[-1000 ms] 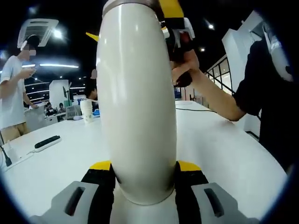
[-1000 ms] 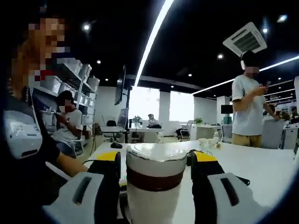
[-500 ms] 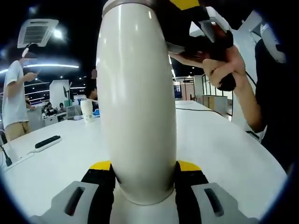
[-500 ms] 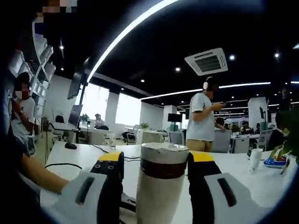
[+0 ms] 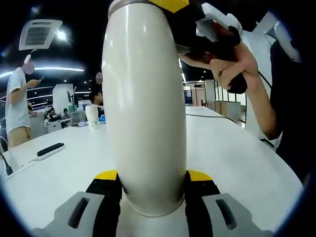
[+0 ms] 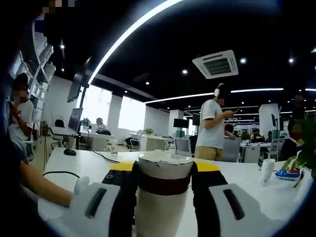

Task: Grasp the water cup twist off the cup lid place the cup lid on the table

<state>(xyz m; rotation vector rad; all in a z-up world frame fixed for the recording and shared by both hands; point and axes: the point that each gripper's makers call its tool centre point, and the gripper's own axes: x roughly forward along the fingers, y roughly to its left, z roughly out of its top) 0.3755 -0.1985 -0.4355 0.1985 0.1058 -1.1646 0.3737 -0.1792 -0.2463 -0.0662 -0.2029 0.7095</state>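
Note:
A tall cream water cup (image 5: 145,113) stands upright between the jaws of my left gripper (image 5: 152,177), which is shut on its lower body. At the cup's top, my right gripper (image 5: 197,22), held by a hand (image 5: 232,57), clamps the lid. In the right gripper view the lid (image 6: 164,165), silvery with a brown band, sits between the jaws of my right gripper (image 6: 163,172), which is shut on it. The cream cup body (image 6: 157,215) continues straight below the band. I cannot tell whether the lid is loose.
A white table (image 5: 237,158) runs under the cup. On it lie a paper cup (image 5: 92,116), a black bar-shaped device (image 5: 49,149) and a cable. A person stands at the far side (image 6: 210,131). Another paper cup (image 6: 268,169) stands at the right.
The right gripper and its hand swung round the top of the cup a second ago, turning the right view's background. In the last half second little has moved. The left gripper and cup stayed still.

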